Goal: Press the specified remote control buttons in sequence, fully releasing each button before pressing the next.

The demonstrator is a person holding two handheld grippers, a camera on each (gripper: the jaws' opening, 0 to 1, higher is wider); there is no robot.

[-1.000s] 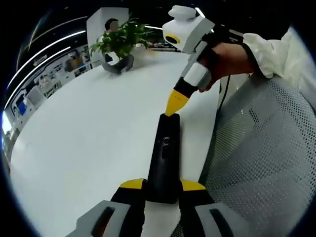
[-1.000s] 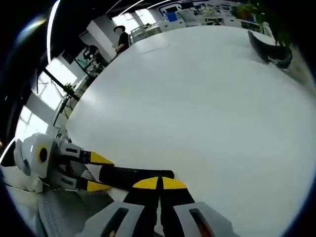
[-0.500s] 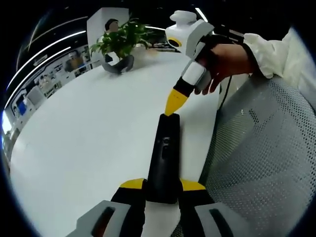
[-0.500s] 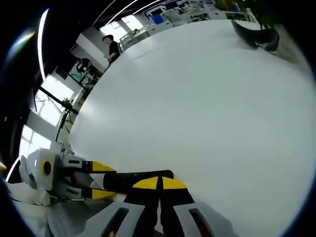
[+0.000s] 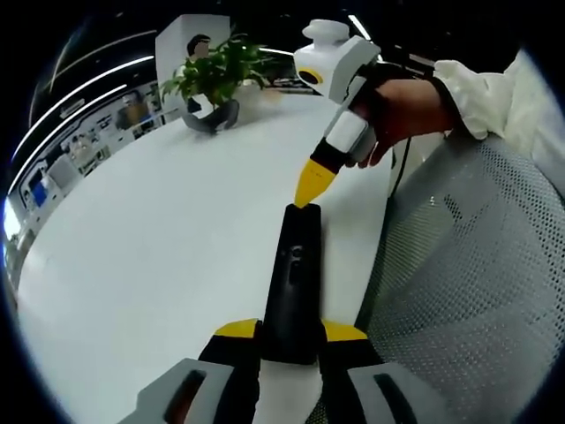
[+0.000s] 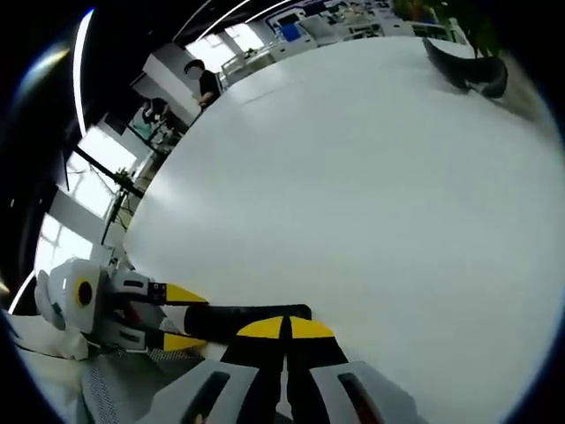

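White round table (image 5: 159,230) takes up most of both views, with a grey mesh chair back (image 5: 468,291) at its near edge. Potted plant (image 5: 216,75) in a dark pot sits at the far side, well apart from the work.

Black remote (image 5: 294,283) lies on the table close to the chair-side edge, long axis running away from the left gripper (image 5: 291,334). Left gripper is clamped on the remote's near end, one yellow tip on each long side, pinning it. In the right gripper view the remote (image 6: 252,315) runs sideways just past the tips, left gripper (image 6: 181,316) gripping its far-left end.

Right gripper (image 5: 309,184), held by a hand (image 5: 410,106) in a white sleeve, points down with its yellow tips pressed together into one point. Own view agrees: right gripper (image 6: 284,328) jaws together, holding nothing. The tip sits at the remote's far end, touching or just above; can't tell which.

Step looks like a press on a far-end button. To do it well: keep the left clamp steady so the remote doesn't slide or tip, push straight down with the joined tip on one button only, then lift fully clear before moving to the next. Avoid dragging the remote off the table edge.
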